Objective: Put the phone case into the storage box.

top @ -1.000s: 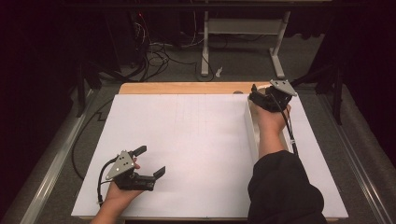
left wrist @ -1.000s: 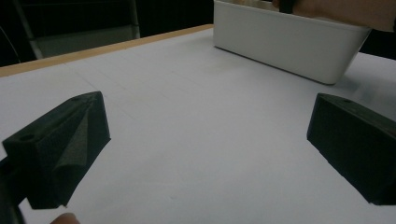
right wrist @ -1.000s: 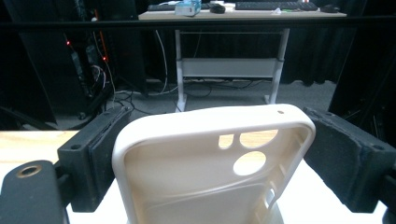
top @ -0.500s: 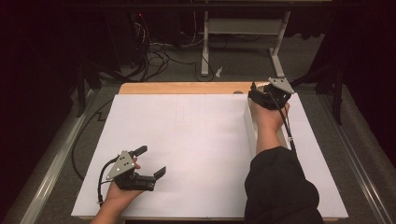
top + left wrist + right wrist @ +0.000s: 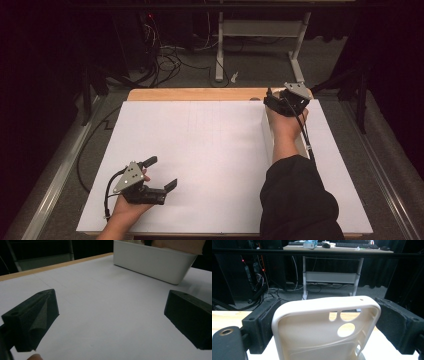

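Note:
A cream phone case [image 5: 307,340] stands upright between the black pads of my right gripper [image 5: 329,322], which is shut on its two sides; the case's camera cut-outs face me. In the high view the right gripper [image 5: 284,102] hovers at the far end of a long white bin [image 5: 267,135], with the forearm lying over the bin. My left gripper [image 5: 161,173] rests near the front left of the white sheet, open with nothing between its jaws. In the left gripper view its jaws stand wide apart over the bare sheet, and the white bin [image 5: 150,262] lies beyond them.
A white sheet [image 5: 200,150] covers the table, with a strip of wood [image 5: 195,94] showing along the far edge. Beyond the table are desk legs [image 5: 219,50] and loose cables [image 5: 165,55] on the floor. A cable [image 5: 306,140] trails from the right gripper along the forearm.
The right gripper has edged slightly left at the bin's far end, still holding the case. The left gripper has not moved.

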